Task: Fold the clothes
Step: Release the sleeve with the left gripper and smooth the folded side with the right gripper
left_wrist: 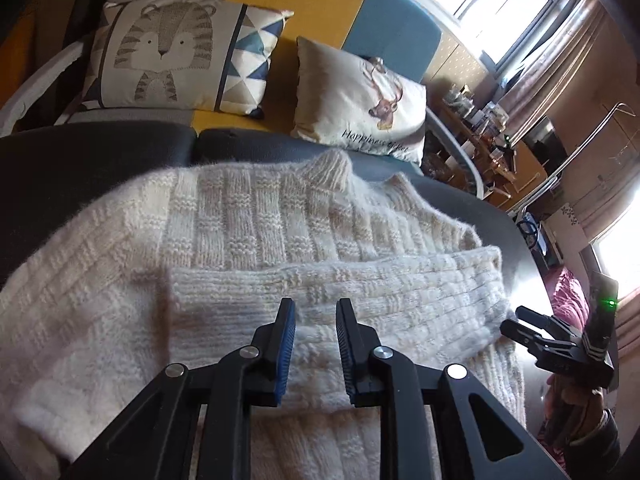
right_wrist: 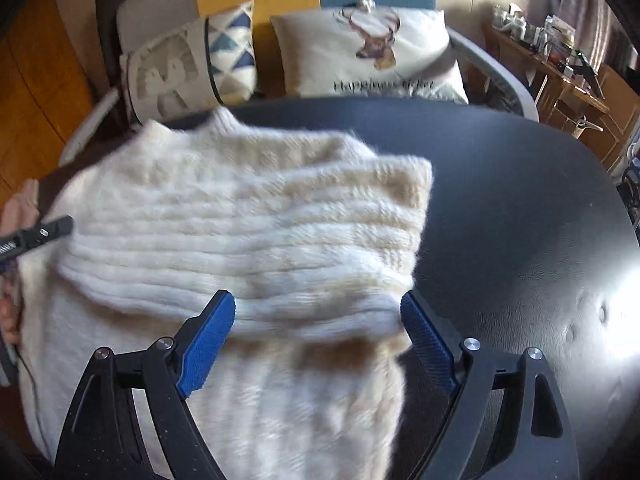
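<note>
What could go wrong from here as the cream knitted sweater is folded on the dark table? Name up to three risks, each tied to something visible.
1. The folded sleeve lies loose across the sweater; with both the left gripper and right gripper open, it may slide out of place.
2. The fuzzy knit could snag on the ribbed blue pads.
3. The sweater's left edge seems near the table rim and might slip off.

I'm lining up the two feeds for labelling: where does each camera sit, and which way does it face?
Left wrist: on the left tool, looking along its narrowly open fingers over the cream knitted sweater toward the cushions; the right tool shows at right.
Right wrist: on the right tool, fingers wide open above the sweater's folded sleeve; the left tool's tip shows at left.
Shared: sweater, dark round table, deer-print cushion.
</note>
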The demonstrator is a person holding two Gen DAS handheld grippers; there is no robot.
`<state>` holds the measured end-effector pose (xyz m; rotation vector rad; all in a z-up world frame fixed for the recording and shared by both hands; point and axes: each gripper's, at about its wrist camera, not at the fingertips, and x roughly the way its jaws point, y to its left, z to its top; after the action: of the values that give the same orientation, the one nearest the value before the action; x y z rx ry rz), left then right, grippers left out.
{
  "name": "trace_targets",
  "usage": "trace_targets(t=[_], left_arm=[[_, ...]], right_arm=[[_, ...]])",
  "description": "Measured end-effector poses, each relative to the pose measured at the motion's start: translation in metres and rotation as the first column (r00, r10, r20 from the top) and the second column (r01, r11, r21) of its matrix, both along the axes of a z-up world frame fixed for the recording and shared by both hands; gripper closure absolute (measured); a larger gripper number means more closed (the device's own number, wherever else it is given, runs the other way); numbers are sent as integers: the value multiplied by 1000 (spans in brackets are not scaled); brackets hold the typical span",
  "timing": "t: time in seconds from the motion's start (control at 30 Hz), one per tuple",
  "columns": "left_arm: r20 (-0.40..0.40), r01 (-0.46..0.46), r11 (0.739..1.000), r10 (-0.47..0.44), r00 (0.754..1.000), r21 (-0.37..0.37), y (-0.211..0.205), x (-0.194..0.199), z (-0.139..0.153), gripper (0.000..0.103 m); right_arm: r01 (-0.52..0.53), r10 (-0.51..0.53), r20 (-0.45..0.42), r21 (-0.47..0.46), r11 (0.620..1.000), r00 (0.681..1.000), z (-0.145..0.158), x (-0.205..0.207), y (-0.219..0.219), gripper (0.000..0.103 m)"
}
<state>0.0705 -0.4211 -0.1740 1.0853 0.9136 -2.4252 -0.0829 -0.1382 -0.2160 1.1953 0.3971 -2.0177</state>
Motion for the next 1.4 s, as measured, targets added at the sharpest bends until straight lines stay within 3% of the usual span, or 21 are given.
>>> trace_targets(t=[0.13,0.27,0.53,0.7,0.9,0.97,1.17,1.3,1.4], left_arm=[[41,-2,1000,2,999,-5,4,-1,-9,80],[21,14,1000,-14,1000,-19,4,-1,-18,80],[-14,27,1000,-27,1000,15,-1,5,-12,80],[7,58,997,-58,998,-43,3,4,-7,80],[9,55,998,-54,998,-20,-4,0,-19,80],[17,55,998,-54,998,-12,-4,1,-16,80],[11,57,998,-57,998,-4,12,21,-1,80],[45,80,997,-79,996,-23,30,31,-14,80],[22,88,995,-87,996,-55,34,33,-21,80]], right_arm=[[0,1,5,-53,999,1000,17,27,-13,15],[-1,1,37,-6,1000,999,-5,39,-39,15],[72,-73,18,65,995,997,-29,65,-25,15],[132,-131,28,-33,991,991,-9,76,-22,15],[42,-45,32,84,996,998,-36,95,-38,15],[23,-22,-14,82,996,1000,-36,103,-36,15],[34,-34,5,49,998,999,-21,127,-18,15],[-27,28,-13,87,996,1000,-31,150,-11,15],[-34,36,-32,64,997,999,-33,156,0,12]])
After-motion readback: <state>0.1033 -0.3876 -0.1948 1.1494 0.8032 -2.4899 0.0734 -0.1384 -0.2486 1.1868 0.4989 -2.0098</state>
